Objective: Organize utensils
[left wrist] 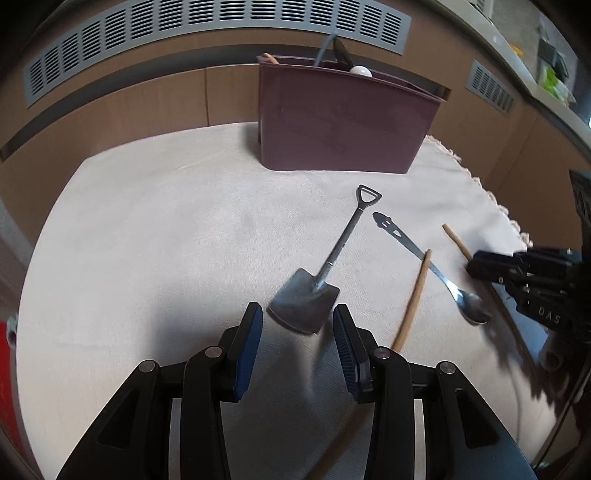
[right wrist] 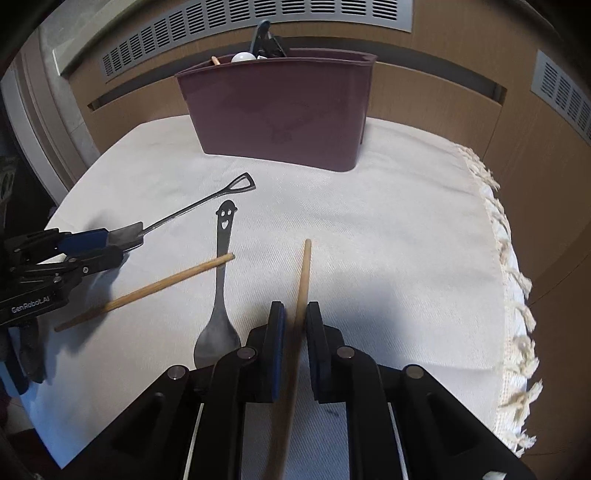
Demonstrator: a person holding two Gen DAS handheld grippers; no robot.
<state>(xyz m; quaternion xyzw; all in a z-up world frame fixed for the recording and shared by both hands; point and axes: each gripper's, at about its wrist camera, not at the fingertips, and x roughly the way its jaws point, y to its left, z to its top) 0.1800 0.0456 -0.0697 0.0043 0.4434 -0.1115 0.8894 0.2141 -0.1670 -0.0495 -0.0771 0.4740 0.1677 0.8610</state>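
Note:
A maroon utensil holder (left wrist: 343, 118) (right wrist: 280, 107) stands at the back of the cloth with several utensils in it. A shovel-shaped metal spoon (left wrist: 325, 269) (right wrist: 192, 210) lies on the cloth. My left gripper (left wrist: 297, 325) (right wrist: 114, 247) is open with its fingers on either side of the spoon's blade. A smiley-handled metal spoon (left wrist: 432, 266) (right wrist: 221, 280) lies beside it, with a wooden chopstick (left wrist: 413, 299) (right wrist: 155, 288) across it. My right gripper (right wrist: 295, 325) (left wrist: 476, 266) is shut on a second wooden chopstick (right wrist: 303, 273) (left wrist: 456, 240).
A white cloth (left wrist: 166, 229) (right wrist: 388, 229) covers the table, with a fringed edge (right wrist: 513, 280) on the right. Wooden panels with grey vents (left wrist: 221, 22) stand behind the table.

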